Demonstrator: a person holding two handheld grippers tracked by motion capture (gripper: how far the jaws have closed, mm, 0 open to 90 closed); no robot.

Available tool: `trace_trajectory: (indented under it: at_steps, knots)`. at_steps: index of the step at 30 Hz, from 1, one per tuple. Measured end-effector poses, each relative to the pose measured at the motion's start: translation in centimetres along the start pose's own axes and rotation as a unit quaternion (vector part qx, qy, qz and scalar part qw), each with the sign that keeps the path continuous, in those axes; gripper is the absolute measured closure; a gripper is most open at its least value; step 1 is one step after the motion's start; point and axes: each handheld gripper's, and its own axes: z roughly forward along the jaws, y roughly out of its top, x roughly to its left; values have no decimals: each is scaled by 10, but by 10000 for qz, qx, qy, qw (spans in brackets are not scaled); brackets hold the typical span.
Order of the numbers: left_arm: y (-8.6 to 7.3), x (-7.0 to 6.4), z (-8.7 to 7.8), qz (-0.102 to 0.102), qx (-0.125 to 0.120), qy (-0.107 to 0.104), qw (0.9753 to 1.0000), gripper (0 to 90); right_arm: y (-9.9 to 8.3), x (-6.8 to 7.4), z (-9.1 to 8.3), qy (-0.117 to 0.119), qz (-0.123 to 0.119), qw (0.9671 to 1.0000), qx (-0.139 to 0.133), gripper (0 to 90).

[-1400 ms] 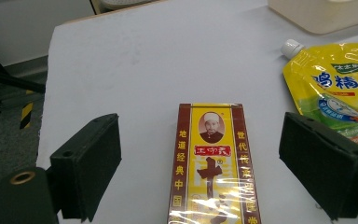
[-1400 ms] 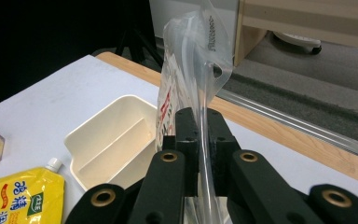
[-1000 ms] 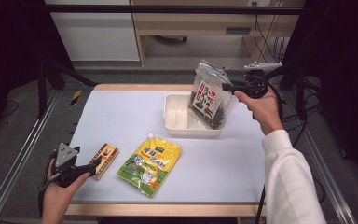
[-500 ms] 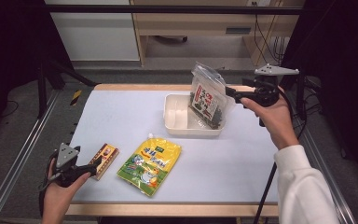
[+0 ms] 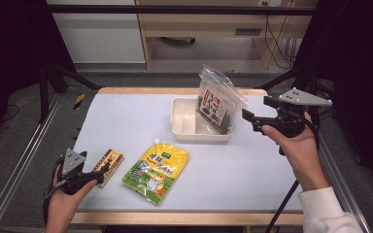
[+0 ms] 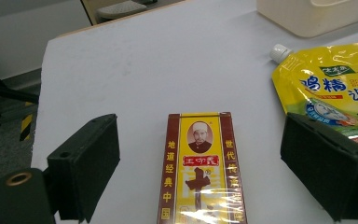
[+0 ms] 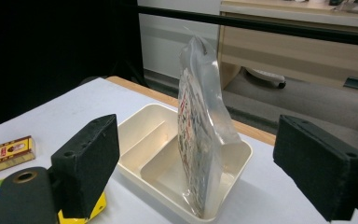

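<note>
A clear zip bag (image 5: 217, 104) with dark contents stands upright in the right half of a white tray (image 5: 184, 133). My right gripper (image 5: 252, 118) is open, held to the right of the bag and apart from it. The right gripper view looks between the open right gripper (image 7: 214, 168) at the bag (image 7: 200, 135) and the tray (image 7: 144, 135). At the front left my left gripper (image 5: 102, 170) is open, with its jaws either side of a red and yellow box (image 5: 108, 165). The left gripper view shows the box (image 6: 200, 172) lying flat between the pads, untouched.
A yellow spouted pouch (image 5: 156, 170) lies flat just right of the box, close to the left gripper's right jaw; its spout (image 6: 279, 52) points toward the tray. The tray's left half holds nothing. Metal rails run along both table sides.
My right gripper let go of the bag's top and drew back to the right and down. The bag stays standing in the tray. The left gripper has not moved.
</note>
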Motion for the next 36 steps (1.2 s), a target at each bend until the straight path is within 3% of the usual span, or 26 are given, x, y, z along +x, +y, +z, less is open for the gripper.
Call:
trace_trajectory:
  at_steps: [9, 15, 19, 27, 36]
  knots:
    - [1, -2, -2, -11, -41, -48, 10000, 107, -19, 20, -2, -32, 169, 9998, 129, 139]
    - [4, -10, -1, 105, -67, -157, 9998, 107, -34, 38, 4, -49, 144, 9998, 120, 217]
    - [5, -15, -1, 184, -67, -208, 9996, 107, -46, 51, 13, 78, 182, 9996, 197, 264]
    - [6, -19, -1, 219, -91, -252, 9994, 110, -68, 73, 40, 350, 173, 9984, 406, 306]
    - [7, -23, 0, 290, -70, -279, 9992, 113, -86, 95, 87, 657, 200, 9950, 722, 331]
